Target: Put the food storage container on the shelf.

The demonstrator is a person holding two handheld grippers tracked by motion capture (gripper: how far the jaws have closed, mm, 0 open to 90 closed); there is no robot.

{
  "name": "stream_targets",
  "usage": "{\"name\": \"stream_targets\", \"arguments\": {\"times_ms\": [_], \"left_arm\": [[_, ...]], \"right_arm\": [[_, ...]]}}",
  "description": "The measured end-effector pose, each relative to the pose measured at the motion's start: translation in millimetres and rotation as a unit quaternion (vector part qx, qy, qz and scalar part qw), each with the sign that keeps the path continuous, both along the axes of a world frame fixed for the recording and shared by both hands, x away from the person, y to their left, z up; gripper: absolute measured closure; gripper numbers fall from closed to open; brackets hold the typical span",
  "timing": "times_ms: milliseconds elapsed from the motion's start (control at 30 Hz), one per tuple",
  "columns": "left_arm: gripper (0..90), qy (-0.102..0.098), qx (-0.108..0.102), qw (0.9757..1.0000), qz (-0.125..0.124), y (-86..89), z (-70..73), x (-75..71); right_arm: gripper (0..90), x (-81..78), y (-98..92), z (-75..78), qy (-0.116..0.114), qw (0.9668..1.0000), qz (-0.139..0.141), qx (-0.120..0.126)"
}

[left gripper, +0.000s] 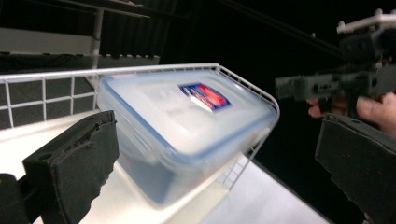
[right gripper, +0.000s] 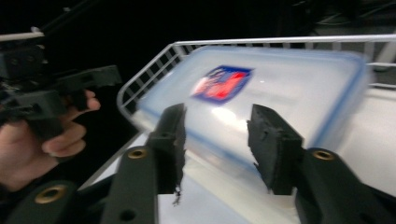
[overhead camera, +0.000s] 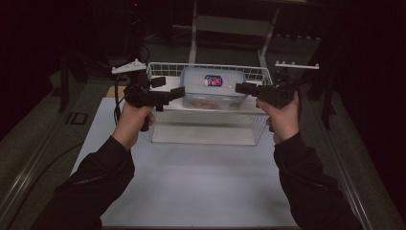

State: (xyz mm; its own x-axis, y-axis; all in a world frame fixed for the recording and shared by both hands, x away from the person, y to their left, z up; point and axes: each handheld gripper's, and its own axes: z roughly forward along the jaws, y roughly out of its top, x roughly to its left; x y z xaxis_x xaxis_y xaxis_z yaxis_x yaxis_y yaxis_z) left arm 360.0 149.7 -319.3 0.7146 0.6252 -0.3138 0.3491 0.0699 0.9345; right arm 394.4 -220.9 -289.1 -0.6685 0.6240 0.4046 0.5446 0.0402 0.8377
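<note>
A lidded plastic container (overhead camera: 213, 87) sits in the white wire basket (overhead camera: 160, 69), between the wide-open left gripper (overhead camera: 178, 92) and narrowly open right gripper (overhead camera: 241, 88).

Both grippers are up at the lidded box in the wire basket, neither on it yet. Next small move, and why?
Probably bring the left gripper and right gripper inward until each one's open jaws straddle an end of the plastic box. They flank it at opposite ends of the wire basket, both open, apparently not yet gripping, so a two-sided grip looks like the setup.
</note>
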Motion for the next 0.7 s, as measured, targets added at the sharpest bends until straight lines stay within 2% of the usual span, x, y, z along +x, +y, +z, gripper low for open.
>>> {"name": "stream_targets", "arguments": {"times_ms": [33, 67, 100, 167, 267, 300, 333, 367, 400, 433, 467, 500, 633, 700], "left_arm": [[0.0, 0.0, 0.0, 1.0, 0.0, 0.0, 0.0, 0.0], [0.0, -0.007, 0.007, 0.9999, -0.004, -1.1, -4.2, -10.2], [0.0, -0.016, 0.005, 0.9998, -0.006, -1.7, -7.3, -16.5], [0.0, -0.026, 0.016, 0.9995, -0.01, -3.1, -11.8, -25.9], [0.0, -0.044, 0.026, 0.9987, -0.005, -5.7, -20.3, -40.3], [0.0, -0.044, 0.026, 0.9987, -0.005, -5.7, -20.3, -40.3], [0.0, -0.055, 0.037, 0.9978, 0.003, -8.0, -27.8, -51.1], [0.0, -0.055, 0.037, 0.9978, 0.003, -8.0, -27.8, -51.1], [0.0, -0.069, 0.049, 0.9963, 0.016, -11.1, -37.4, -62.1], [0.0, -0.069, 0.049, 0.9963, 0.016, -11.1, -37.4, -62.1], [0.0, -0.065, 0.049, 0.9965, 0.019, -12.1, -46.8, -69.1], [0.0, -0.065, 0.049, 0.9965, 0.019, -12.1, -46.8, -69.1], [0.0, -0.051, 0.044, 0.9977, 0.013, -15.3, -73.1, -83.2], [0.0, -0.049, 0.045, 0.9977, 0.012, -15.9, -77.3, -85.0]], "right_arm": [[62.2, -2.9, 1.6, -0.3, -0.002, 1.0, 0.006, -0.002], [63.6, -7.4, 5.5, -1.1, -0.007, 0.9998, 0.017, -0.008], [66.2, -10.2, 7.4, -1.9, -0.007, 0.9997, 0.024, -0.008], [70.9, -17.1, 12.9, -4.4, -0.012, 0.999, 0.041, -0.011], [77.8, -24.7, 21.2, -11.3, -0.019, 0.9981, 0.054, -0.025], [80.2, -25.7, 23.1, -13.6, -0.018, 0.9978, 0.056, -0.029], [83.9, -27.0, 25.9, -17.9, -0.022, 0.9976, 0.055, -0.036], [83.9, -27.0, 25.9, -17.9, -0.022, 0.9976, 0.055, -0.036], [89.7, -28.2, 29.4, -24.4, -0.023, 0.9973, 0.055, -0.042], [89.7, -28.2, 30.8, -27.6, -0.021, 0.9972, 0.058, -0.042], [89.8, -28.5, 32.4, -30.7, -0.021, 0.997, 0.059, -0.045], [89.8, -28.6, 34.2, -33.6, -0.019, 0.9967, 0.061, -0.049], [89.9, -26.3, 40.3, -43.8, -0.014, 0.9963, 0.062, -0.057], [89.9, -22.7, 42.7, -48.3, -0.009, 0.9964, 0.061, -0.058]]}}
